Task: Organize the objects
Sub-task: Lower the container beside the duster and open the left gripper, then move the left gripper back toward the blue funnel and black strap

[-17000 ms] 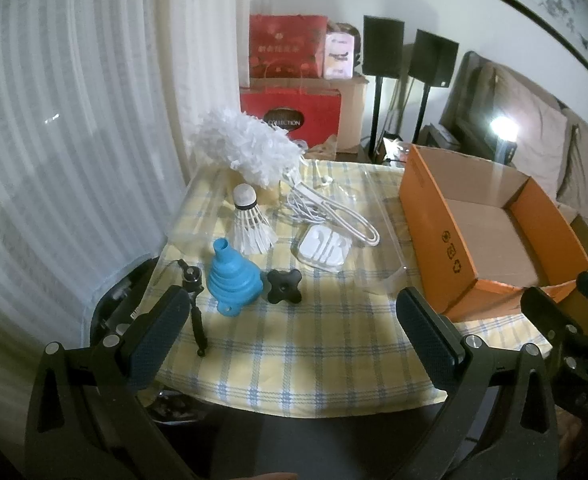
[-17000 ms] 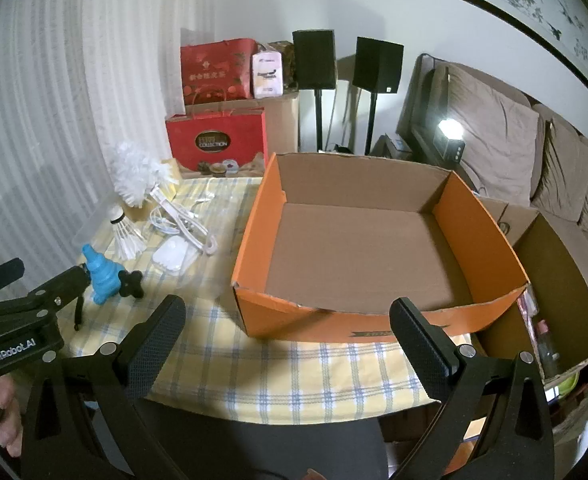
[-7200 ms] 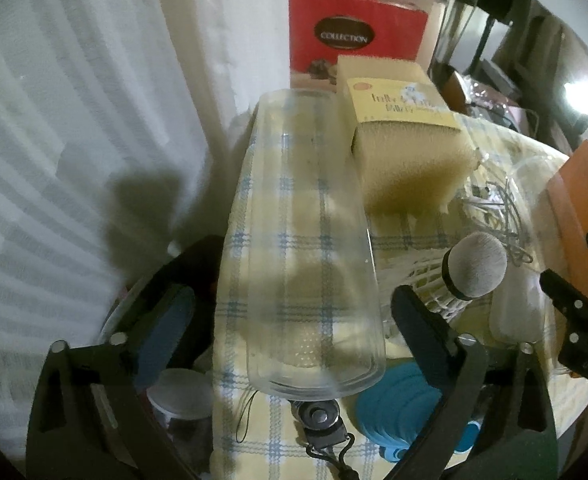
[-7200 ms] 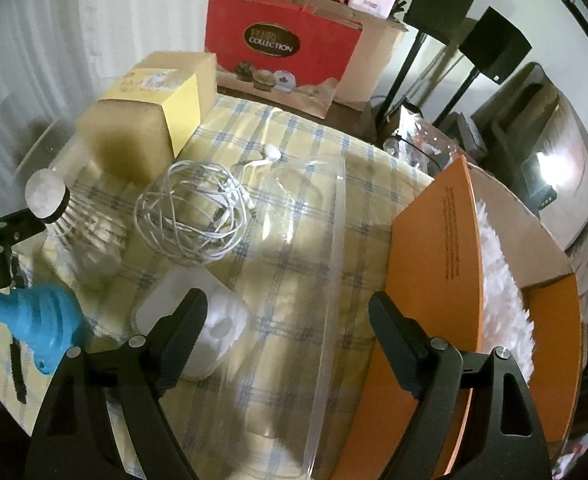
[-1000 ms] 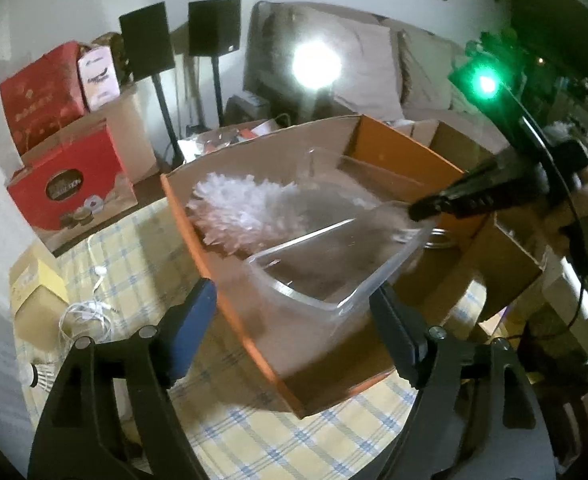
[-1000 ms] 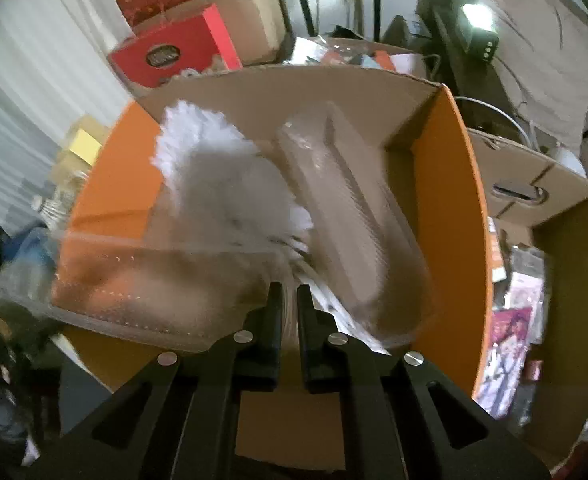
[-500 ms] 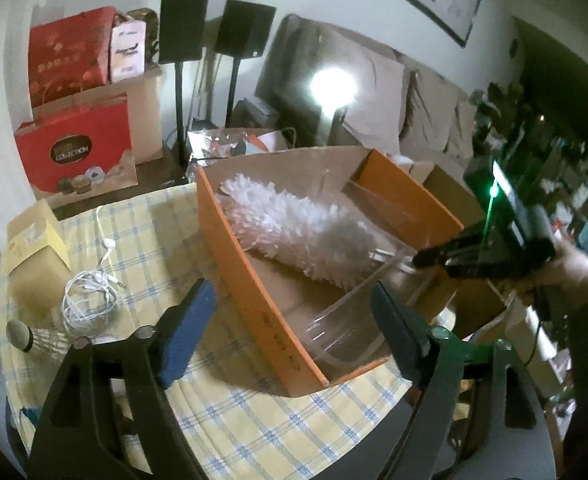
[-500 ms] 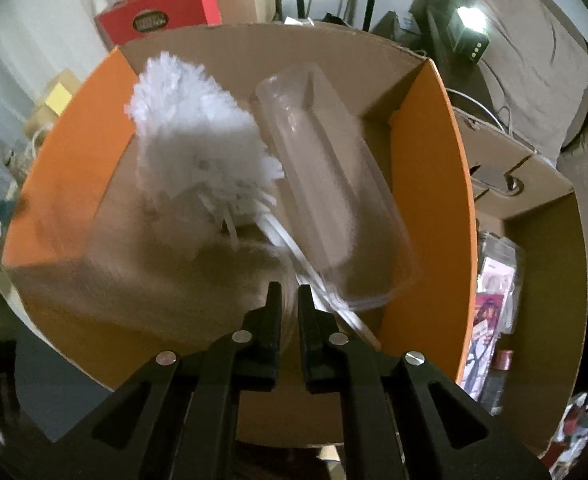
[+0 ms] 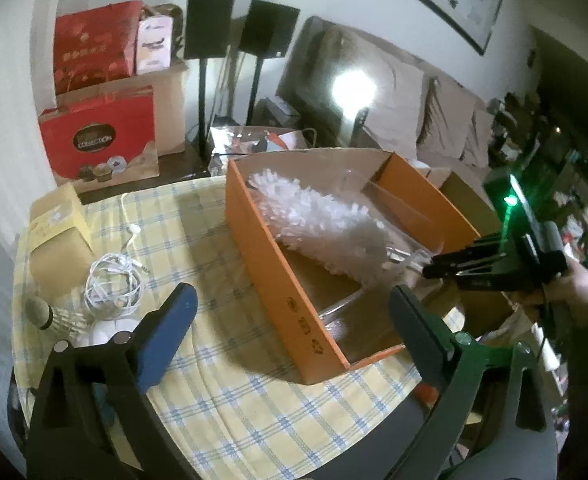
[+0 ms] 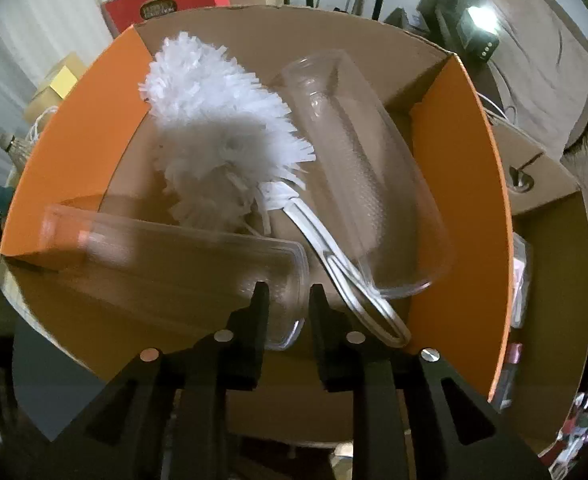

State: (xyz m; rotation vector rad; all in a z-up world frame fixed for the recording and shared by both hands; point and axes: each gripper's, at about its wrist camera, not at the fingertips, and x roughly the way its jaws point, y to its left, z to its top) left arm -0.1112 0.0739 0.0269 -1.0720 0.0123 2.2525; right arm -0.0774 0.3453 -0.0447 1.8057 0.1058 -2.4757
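An orange cardboard box (image 9: 278,276) stands on the checked tablecloth. It holds a white fluffy duster (image 10: 214,120), a clear plastic container (image 10: 358,168) along its right wall and a clear tray (image 10: 174,256) across its near end. My right gripper (image 10: 288,294) points down at the tray's right end. Its jaws are opening: the tray's rim lies between them with the pads off it. The left wrist view shows that right gripper (image 9: 462,266) over the box's far corner, held by a hand. My left gripper (image 9: 290,300) hovers before the box, jaws opening, with nothing between them.
On the cloth left of the box lie a coiled white earphone cable (image 9: 114,280), a yellow sponge block (image 9: 58,240) and a shuttlecock (image 9: 42,312). Red gift bags (image 9: 98,140) and speaker stands are behind. A brown open carton (image 10: 546,240) sits right of the box.
The clear tray, first held up between both grippers, has come down to lie in the box. The left gripper has drawn back and widened. The right jaws have parted from shut.
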